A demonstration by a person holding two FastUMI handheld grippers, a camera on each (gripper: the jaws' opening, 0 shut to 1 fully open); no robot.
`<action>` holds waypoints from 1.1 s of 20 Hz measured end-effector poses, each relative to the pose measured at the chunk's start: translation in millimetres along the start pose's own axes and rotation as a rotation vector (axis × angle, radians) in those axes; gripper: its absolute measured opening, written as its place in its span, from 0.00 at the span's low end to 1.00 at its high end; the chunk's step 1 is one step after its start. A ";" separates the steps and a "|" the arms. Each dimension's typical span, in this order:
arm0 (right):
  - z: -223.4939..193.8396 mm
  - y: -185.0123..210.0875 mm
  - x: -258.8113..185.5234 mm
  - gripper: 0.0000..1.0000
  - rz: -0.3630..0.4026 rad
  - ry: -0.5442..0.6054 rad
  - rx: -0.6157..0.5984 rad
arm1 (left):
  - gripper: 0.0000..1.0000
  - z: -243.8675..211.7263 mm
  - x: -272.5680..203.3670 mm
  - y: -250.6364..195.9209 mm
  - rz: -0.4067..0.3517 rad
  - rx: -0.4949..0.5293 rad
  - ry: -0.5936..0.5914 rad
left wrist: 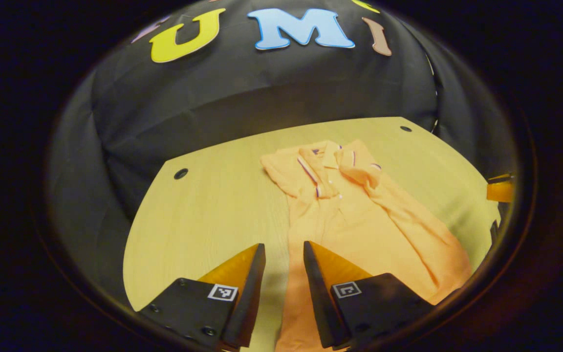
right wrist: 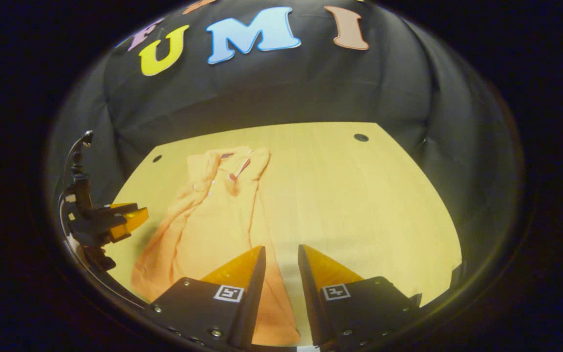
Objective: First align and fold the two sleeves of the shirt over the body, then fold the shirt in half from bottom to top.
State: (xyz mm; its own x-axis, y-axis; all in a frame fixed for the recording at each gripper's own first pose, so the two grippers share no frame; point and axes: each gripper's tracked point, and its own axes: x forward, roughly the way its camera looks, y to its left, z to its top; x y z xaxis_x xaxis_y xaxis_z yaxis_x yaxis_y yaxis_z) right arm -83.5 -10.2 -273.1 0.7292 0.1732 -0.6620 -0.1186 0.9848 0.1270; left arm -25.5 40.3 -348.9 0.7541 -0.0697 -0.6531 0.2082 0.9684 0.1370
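Note:
An orange polo shirt (left wrist: pixel 359 220) lies lengthwise on the wooden table (left wrist: pixel 213 205), collar (left wrist: pixel 330 156) at the far end, with both sleeves laid over its body. My left gripper (left wrist: pixel 284 244) hovers open above the shirt's near left edge, nothing between its fingers. In the right gripper view the shirt (right wrist: pixel 213 215) lies to the left, and my right gripper (right wrist: pixel 281 247) stands open over its near right edge. The left gripper (right wrist: pixel 137 217) shows there at the far left, beside the shirt. The right gripper (left wrist: pixel 500 188) shows at the right edge of the left gripper view.
Bare tabletop (right wrist: pixel 359 195) stretches to the right of the shirt. Small dark holes (left wrist: pixel 181 173) (right wrist: pixel 360 137) sit near the table's far corners. The black cloth wall closes in behind and around the table.

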 end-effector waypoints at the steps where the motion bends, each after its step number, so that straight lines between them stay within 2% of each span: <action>1: -10.2 5.0 2.1 0.44 0.017 0.027 -0.024 | 0.61 -14.9 -10.1 2.0 0.007 -0.011 0.019; 2: -19.3 8.5 3.8 0.43 0.032 0.055 -0.045 | 0.57 -28.8 -18.0 4.4 0.013 -0.025 0.037; 3: -28.5 12.6 6.5 0.43 0.048 0.084 -0.064 | 0.62 -41.7 -26.2 6.6 0.019 -0.039 0.054; 4: -35.8 15.4 7.8 0.44 0.060 0.110 -0.080 | 0.58 -53.2 -33.9 8.9 0.025 -0.050 0.070; 5: -44.1 18.3 8.8 0.44 0.070 0.137 -0.098 | 0.58 -64.5 -41.8 9.2 0.026 -0.057 0.084; 7: -59.4 27.5 9.1 0.43 0.105 0.191 -0.126 | 0.65 -86.0 -54.8 6.8 0.015 -0.059 0.119; 8: -68.4 34.0 8.1 0.57 0.124 0.222 -0.140 | 0.68 -94.8 -60.5 5.0 0.008 -0.055 0.134; 9: -75.5 36.0 7.4 0.62 0.131 0.244 -0.159 | 0.68 -103.2 -64.2 3.1 0.000 -0.050 0.150; 11: -92.1 42.4 8.8 0.58 0.149 0.297 -0.196 | 0.70 -117.3 -70.2 -1.6 -0.012 -0.049 0.182; 12: -101.7 45.6 8.0 0.68 0.157 0.329 -0.208 | 0.72 -124.2 -73.1 -4.1 -0.018 -0.054 0.200; 13: -108.1 46.4 6.6 0.70 0.156 0.349 -0.218 | 0.82 -130.3 -74.8 -8.5 -0.029 -0.064 0.217; 14: -112.3 45.9 4.8 0.70 0.152 0.366 -0.230 | 0.83 -135.0 -76.1 -10.2 -0.033 -0.069 0.231; 16: -118.4 43.2 6.0 0.71 0.143 0.397 -0.242 | 0.92 -146.1 -76.9 -11.7 -0.033 -0.074 0.269; 18: -125.7 40.9 5.3 0.72 0.133 0.434 -0.232 | 0.96 -158.4 -77.4 -13.2 -0.032 -0.070 0.313; 21: -138.3 34.7 5.4 0.72 0.110 0.489 -0.225 | 0.97 -175.1 -78.2 -13.0 -0.029 -0.045 0.381; 22: -140.3 33.0 7.4 0.69 0.102 0.505 -0.225 | 0.98 -174.3 -79.2 -12.3 -0.029 -0.041 0.386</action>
State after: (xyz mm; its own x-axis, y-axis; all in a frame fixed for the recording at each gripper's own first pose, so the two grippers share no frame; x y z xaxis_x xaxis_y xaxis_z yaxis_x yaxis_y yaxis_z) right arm -176.7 25.6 -377.4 0.2996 0.1983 -0.9333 -0.3523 0.9320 0.0849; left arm -196.3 75.6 -428.7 0.4564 -0.0098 -0.8897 0.1951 0.9767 0.0893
